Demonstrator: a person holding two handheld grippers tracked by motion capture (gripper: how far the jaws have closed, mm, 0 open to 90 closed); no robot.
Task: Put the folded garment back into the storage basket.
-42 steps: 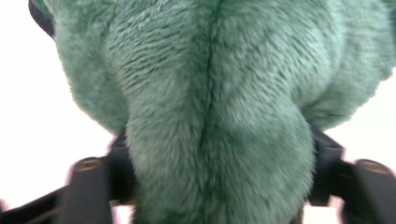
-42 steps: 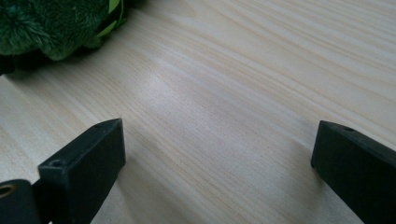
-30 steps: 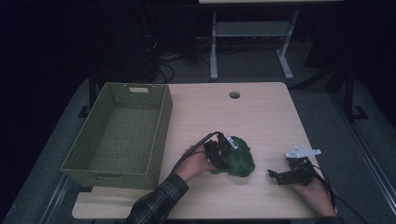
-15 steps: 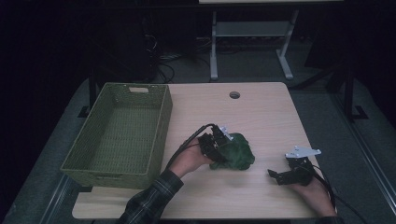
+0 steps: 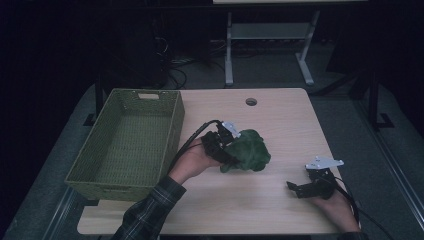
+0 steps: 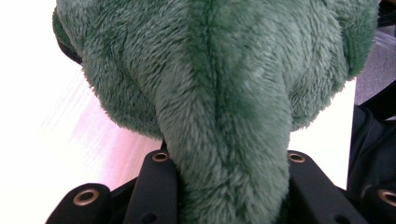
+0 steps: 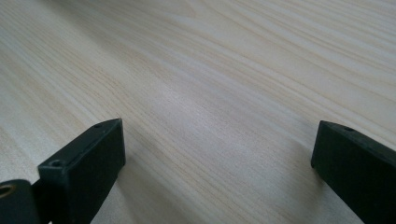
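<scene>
Green plush filled your left gripper: its jaws were clamped on a fold of the green plush toy, and in the left gripper view that fold ran down between the two black jaws, squeezed narrow there while the bulk of the toy bulged beyond them. You held the toy over the middle of the wooden table, a little right of the woven green basket, which stood open at the left. Whether the toy's underside touched the wood could not be told from above.

Your right gripper rested at the near right of the table, jaws set wide apart with nothing between them, only bare wood grain ahead of it.

The risk I saw lay in the grip itself. You had pinched soft pile, not a firm part, so a quick swing towards the basket could have let the fold slide out and dropped the toy short. The hanging bulk could also have caught the basket's near right wall if you had carried it across too low
</scene>
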